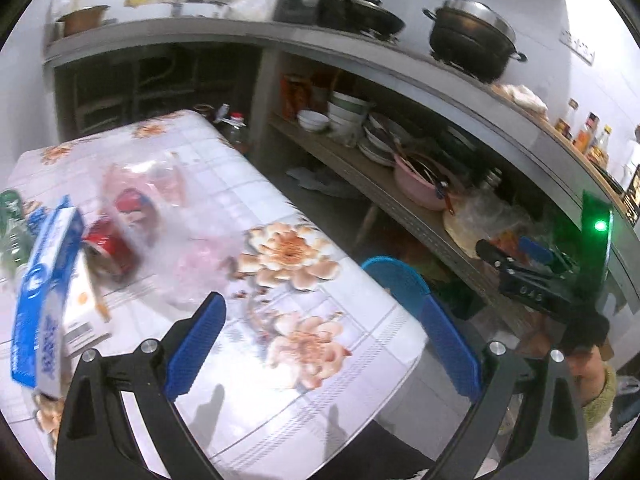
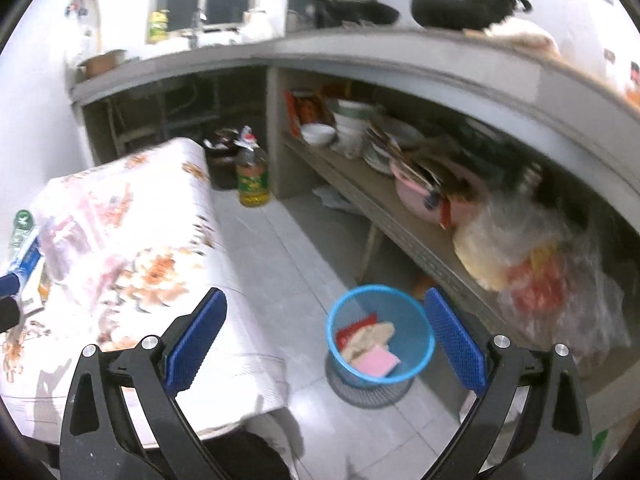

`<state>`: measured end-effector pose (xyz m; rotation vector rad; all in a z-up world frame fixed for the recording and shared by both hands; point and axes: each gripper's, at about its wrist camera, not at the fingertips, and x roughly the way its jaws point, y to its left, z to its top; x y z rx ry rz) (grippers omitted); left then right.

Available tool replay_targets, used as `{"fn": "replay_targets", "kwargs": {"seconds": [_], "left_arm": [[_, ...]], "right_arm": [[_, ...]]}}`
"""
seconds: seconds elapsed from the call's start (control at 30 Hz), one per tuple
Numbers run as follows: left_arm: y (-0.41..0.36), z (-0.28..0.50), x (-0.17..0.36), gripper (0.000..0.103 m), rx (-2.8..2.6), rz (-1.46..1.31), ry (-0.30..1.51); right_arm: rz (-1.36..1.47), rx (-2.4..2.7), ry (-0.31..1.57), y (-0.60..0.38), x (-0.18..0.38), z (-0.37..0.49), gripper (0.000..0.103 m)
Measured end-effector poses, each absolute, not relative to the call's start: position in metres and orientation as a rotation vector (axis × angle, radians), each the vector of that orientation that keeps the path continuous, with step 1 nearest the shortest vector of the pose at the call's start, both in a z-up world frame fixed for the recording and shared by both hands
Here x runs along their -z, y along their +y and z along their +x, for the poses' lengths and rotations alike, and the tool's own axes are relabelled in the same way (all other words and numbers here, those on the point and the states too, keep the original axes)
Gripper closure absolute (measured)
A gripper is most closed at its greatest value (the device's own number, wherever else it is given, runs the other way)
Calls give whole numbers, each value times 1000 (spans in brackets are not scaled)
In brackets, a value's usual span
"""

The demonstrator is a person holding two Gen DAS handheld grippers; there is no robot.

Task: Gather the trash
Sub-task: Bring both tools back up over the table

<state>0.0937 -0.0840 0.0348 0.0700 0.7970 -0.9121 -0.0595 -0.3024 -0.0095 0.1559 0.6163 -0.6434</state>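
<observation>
The left gripper (image 1: 320, 344) has its two blue pads wide apart and holds nothing. It hangs over the near corner of the table (image 1: 280, 392), which wears a white cloth with big orange flowers. It looks ready to reach for the trash that lies a little way off on its left. Nearest to it is a clear plastic bag (image 1: 192, 236), soft, crumpled and see-through with a pink tint. Under the bag's far side lies a red can (image 1: 110, 246) on its side, with its round end facing us. Right beside the can is a blue and white box (image 1: 46, 300), tilted up, close to the camera. A green bottle (image 1: 10, 224) peeks in at the left edge. The right gripper (image 2: 326, 344) is spread open and empty too. It is off the table, above the blue bin (image 2: 380, 340) on the grey floor, maybe because that is where the trash goes. The bin is round and made of mesh, and it stands between the table and the low shelf (image 2: 400, 216) of dishes. Inside it there are a pink flat thing, a pale crumpled thing and a bit of red wrapper.
</observation>
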Motion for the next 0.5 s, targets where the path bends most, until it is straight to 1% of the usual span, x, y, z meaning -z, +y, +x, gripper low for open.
{"fn": "replay_targets", "kwargs": {"seconds": [0.13,0.3,0.5], "left_arm": [[-62,98,-38,8,869,39,773],[-38,99,-39,7,802,41,750],[-10,100,-38,7,722,55,708]], "right_arm": [[152,527,584,-287,-6,-43,8],[211,355,502,-267,-20,-19,8],[252,231,513,-245,-16,16,8]]}}
